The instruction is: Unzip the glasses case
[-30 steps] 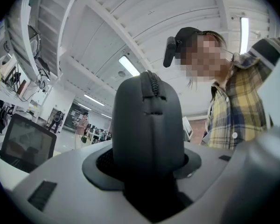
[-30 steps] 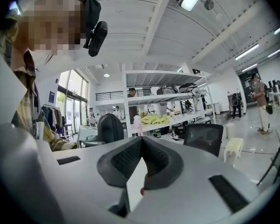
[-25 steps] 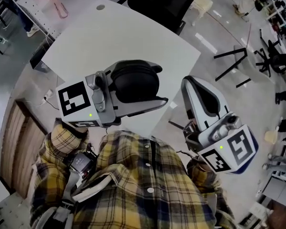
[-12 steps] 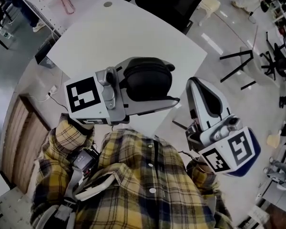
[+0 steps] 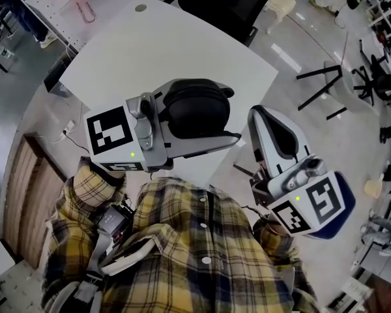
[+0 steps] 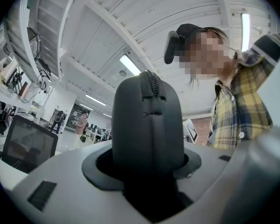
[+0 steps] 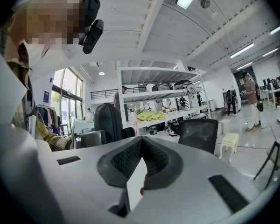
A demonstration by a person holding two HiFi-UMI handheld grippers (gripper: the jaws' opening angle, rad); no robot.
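The left gripper (image 5: 221, 117), clamping the black oval zip-up glasses case (image 5: 195, 109), is shifting only slightly above the white table's (image 5: 150, 44) near edge (zip apparently closed), while the right gripper (image 5: 257, 119), jaws together and empty, is hovering just beyond the table's near corner, so unzipping is still pending.

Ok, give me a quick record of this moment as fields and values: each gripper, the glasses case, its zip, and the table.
left gripper: jaws shut on the glasses case, held up above the table
right gripper: jaws together, nothing between them, beside the case and apart from it
glasses case: black, rounded, clamped between the left jaws
zip: runs along the case edge that faces the left gripper view; looks closed where it shows
table: white, below the case
task state: unzipping not yet begun
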